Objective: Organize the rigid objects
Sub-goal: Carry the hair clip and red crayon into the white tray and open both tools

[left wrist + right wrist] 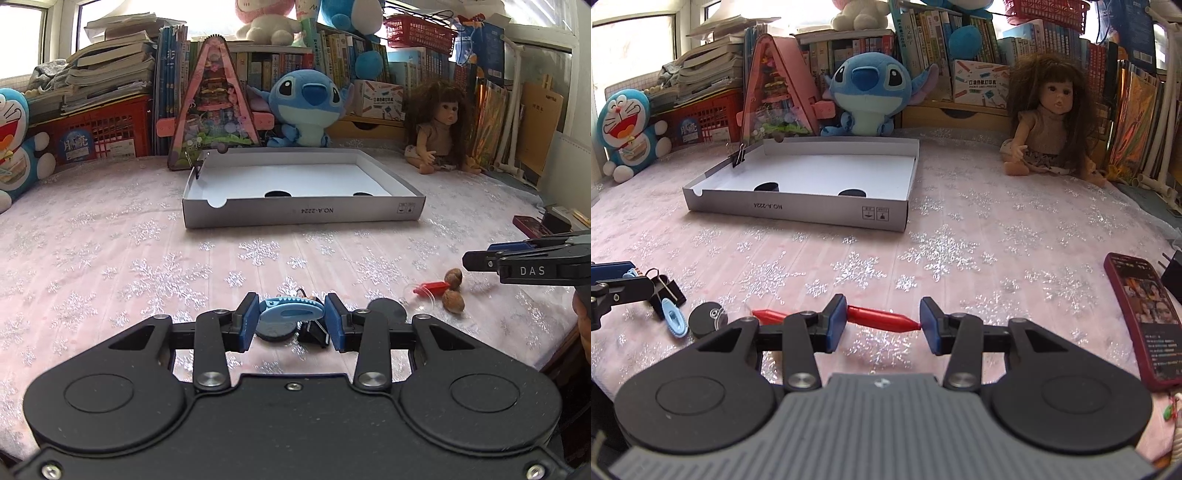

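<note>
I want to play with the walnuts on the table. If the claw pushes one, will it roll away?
Probably a bit. The two walnuts look round and hard, so a nudge could send one rolling, though the bumpy shell may make it wobble and stop soon. They sit on a cloth-covered table, which likely slows them. One touches the red pointed thing, which might block it.

Both low views toward shared box [303,212]
</note>
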Motion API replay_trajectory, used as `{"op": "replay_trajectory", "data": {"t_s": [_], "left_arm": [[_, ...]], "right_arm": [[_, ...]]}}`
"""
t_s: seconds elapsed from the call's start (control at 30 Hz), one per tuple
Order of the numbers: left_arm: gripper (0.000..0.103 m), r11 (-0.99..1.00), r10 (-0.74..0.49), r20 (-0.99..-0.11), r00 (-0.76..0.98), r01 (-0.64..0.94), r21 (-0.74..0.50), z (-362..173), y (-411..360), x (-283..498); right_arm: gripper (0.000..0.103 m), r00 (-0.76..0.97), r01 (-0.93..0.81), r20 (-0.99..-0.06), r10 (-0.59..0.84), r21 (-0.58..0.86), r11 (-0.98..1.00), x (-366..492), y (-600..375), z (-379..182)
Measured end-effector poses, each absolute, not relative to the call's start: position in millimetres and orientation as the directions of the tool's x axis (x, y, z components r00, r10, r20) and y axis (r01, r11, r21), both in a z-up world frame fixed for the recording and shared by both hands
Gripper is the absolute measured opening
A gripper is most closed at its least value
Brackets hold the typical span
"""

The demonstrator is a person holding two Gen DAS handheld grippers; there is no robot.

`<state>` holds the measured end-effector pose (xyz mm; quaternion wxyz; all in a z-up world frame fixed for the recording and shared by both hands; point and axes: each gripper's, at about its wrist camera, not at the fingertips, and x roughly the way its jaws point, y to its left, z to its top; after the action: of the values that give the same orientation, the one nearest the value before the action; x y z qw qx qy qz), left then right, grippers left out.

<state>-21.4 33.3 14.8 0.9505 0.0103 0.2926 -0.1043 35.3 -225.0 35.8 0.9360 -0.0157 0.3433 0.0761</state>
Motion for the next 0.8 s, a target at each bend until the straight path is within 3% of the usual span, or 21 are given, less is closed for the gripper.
{"op": "replay_trajectory", "data": {"t_s": [0.8], "left_arm": [[0.036,0.982,-0.184,-0.512,0.839,0.181,-0.056,47,31,57]], "right_arm": [[0.049,0.817,-0.108,-0.562,0.127,0.067,0.992,98,-226,61]]}}
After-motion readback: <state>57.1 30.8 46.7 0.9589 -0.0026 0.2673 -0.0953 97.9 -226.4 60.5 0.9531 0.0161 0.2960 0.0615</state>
